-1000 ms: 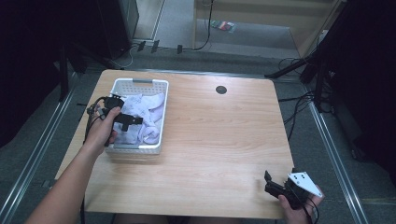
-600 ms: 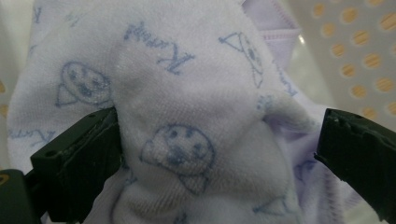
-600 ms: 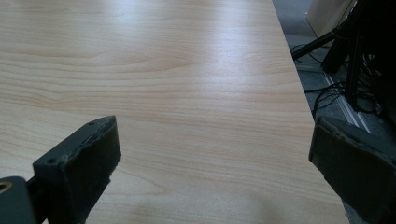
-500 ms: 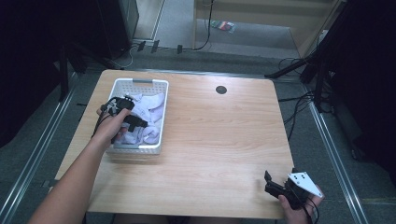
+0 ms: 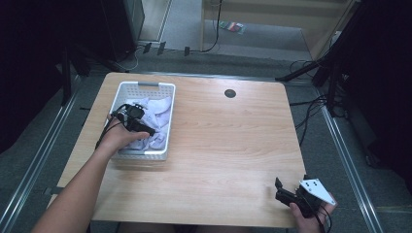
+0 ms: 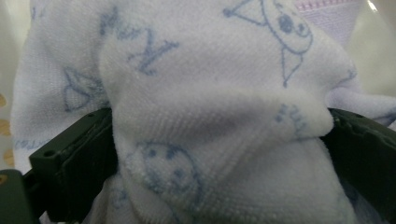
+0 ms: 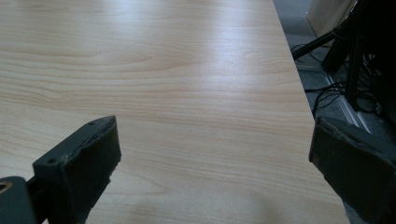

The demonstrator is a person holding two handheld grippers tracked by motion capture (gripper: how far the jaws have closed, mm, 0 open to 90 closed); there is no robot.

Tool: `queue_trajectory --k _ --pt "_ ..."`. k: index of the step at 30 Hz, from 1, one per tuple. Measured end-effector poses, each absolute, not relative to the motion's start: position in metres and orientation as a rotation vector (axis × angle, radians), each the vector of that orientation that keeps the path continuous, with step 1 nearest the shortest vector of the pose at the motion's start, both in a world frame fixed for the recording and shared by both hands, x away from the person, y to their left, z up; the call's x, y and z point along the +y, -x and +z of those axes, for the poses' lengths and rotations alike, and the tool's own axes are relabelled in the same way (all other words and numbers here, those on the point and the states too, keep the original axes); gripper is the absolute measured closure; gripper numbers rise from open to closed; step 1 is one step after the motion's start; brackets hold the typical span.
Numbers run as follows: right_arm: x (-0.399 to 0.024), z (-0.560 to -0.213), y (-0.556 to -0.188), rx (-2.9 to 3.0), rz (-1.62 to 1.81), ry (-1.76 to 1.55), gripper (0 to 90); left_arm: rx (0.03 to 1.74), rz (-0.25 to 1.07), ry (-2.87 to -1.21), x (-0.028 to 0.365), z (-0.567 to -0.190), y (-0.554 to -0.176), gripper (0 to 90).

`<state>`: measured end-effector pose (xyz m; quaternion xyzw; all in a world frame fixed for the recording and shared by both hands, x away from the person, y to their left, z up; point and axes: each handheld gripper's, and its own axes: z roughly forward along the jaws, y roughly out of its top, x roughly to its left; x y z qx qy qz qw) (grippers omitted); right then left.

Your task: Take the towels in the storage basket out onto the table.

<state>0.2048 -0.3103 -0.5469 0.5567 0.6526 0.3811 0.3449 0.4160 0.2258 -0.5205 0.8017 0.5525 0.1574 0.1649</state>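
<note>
- Left gripper (image 5: pixel 144 130) is down in the white basket (image 5: pixel 145 88) at the worktop's (image 5: pixel 228 141) left side, jaws pushed into the cloth (image 5: pixel 158 112).
- Left gripper view: a fold of cloth (image 6: pixel 219 126) bulges between the two jaws, both pressing its sides; looks pinched on the fold, though the jaws sit fairly wide apart over the bunch.
- Cloth: white terry with pale blue cartoon prints, crumpled in the basket. Judged soft, light and limp, not fragile, with a nap that grips well.
- It will likely sag and trail when lifted, and may drag neighbouring folds or snag on the slotted basket wall.
- Best hold: a thick raised fold or a hem, taken deep; a thin single layer could slip.
- Right gripper (image 5: pixel 286 193) rests at the near right corner of the worktop, jaws spread, nothing between them.
</note>
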Motion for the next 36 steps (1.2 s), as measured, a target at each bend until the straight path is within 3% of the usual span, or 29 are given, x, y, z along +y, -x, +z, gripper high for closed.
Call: queue_trajectory --k 2,3,4,5,11,17,36 --pt "-0.31 -0.547 -0.205 1.696 0.988 -1.444 2.2 1.587 0.472 -2.288 0.225 -0.518 -0.415 13.8" --pt "-0.31 -0.547 -0.205 1.696 0.987 -1.446 2.2 1.591 0.493 -2.282 0.226 -0.516 -0.415 24.9" --pt "-0.31 -0.547 -0.205 1.696 0.987 -1.446 2.2 1.598 0.517 -2.272 0.227 -0.514 -0.414 24.9" --pt "-0.31 -0.547 -0.205 1.697 0.986 -1.445 2.2 1.601 0.529 -2.268 0.228 -0.513 -0.414 37.3" --pt "-0.31 -0.547 -0.205 1.699 0.989 -1.445 2.2 1.615 0.503 -2.273 0.232 -0.507 -0.416 52.6" --pt "-0.311 -0.547 -0.205 1.701 0.99 -1.445 2.2 1.613 0.426 -2.219 0.234 -0.488 -0.416 55.2" --pt "-0.311 -0.547 -0.205 1.699 0.991 -1.444 2.2 1.577 0.486 -1.982 0.233 -0.407 -0.391 53.6"
